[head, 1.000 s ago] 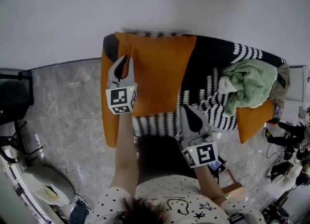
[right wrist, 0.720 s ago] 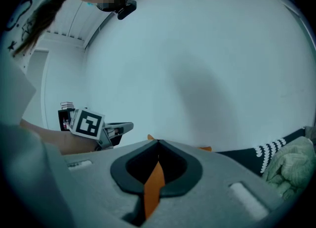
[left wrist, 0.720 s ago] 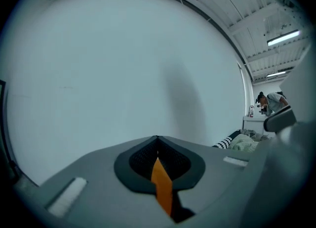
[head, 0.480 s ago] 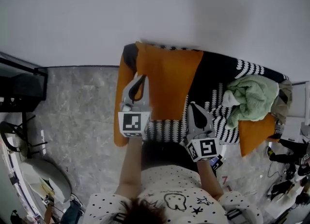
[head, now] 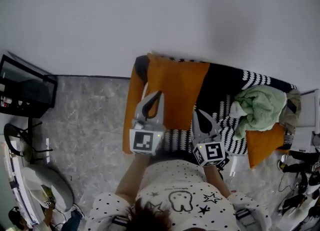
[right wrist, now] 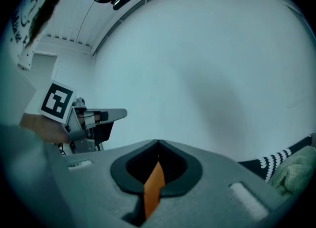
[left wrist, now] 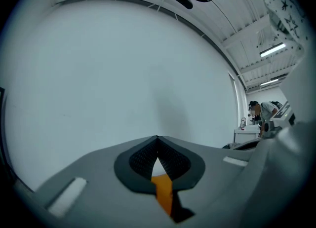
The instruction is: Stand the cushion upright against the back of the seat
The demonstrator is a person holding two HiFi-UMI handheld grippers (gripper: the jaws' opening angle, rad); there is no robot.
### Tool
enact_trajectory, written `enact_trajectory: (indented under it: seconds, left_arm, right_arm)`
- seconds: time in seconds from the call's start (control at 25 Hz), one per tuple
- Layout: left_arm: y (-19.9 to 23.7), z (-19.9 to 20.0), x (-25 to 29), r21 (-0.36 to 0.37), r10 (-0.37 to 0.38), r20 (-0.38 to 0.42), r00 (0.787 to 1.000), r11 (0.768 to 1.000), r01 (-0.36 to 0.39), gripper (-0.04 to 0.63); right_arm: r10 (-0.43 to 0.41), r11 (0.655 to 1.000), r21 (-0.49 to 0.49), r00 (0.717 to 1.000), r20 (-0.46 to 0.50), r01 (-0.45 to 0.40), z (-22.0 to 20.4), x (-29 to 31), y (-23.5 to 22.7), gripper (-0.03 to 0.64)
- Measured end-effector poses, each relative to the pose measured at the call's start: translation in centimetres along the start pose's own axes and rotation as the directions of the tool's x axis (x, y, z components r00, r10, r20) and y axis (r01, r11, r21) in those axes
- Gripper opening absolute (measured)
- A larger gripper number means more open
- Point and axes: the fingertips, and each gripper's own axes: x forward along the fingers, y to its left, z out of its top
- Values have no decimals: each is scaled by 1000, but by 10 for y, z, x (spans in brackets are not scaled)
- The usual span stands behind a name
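- Left gripper (head: 154, 96): jaws pressed together on a thin fold of the orange cushion (head: 176, 89), which shows as an orange strip between the pads in the left gripper view (left wrist: 163, 192)
- Right gripper (head: 198, 114): jaws likewise closed on the cushion's near edge, orange cloth pinched between them (right wrist: 153, 187); the left gripper stands off to its left (right wrist: 74, 118)
- Cushion: runs from both sets of jaws away to the white wall (head: 150, 20), over the left end of the seat (head: 220, 82)
- Right of the right gripper: bare black-and-white cover, then a heaped green blanket (head: 257, 106), apart from the cushion
- Left of the left gripper: the seat's orange side (head: 131, 110), then open grey floor (head: 85, 120)
- Ahead of both: only the wall
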Motion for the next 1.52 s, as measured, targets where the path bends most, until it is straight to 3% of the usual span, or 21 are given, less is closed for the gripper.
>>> enact_trajectory:
  seconds: [0.44,0.92,1.16,1.36,1.52]
  left_arm:
    - [-37,-2,-37,-18,-43,-22,999,999,42,-11]
    - [-48,-5,-57,-36,-38,-29,999,999,37,-14]
    - [-48,3,-52,-55,-17,3,1000,998,17,-14]
    - [-44,7,-42,-27,-18,-7,1000,999,18,-14]
    - [-46,25,-41,5,-23,46,999,1000,23,-14]
  right_arm:
    - [17,1000,-3,999,34,-17,19,-21,-2,-2]
    - [75,994,-87,996,57,-70,32,-38,12,-2]
    - [43,994,-104,995,91,-33,41,-37,-3,-2]
    - [28,992,-125,993,116,-13,51,-34,-10,-3]
    - [67,986,-161,990,122,-47,62,-34,4,-2]
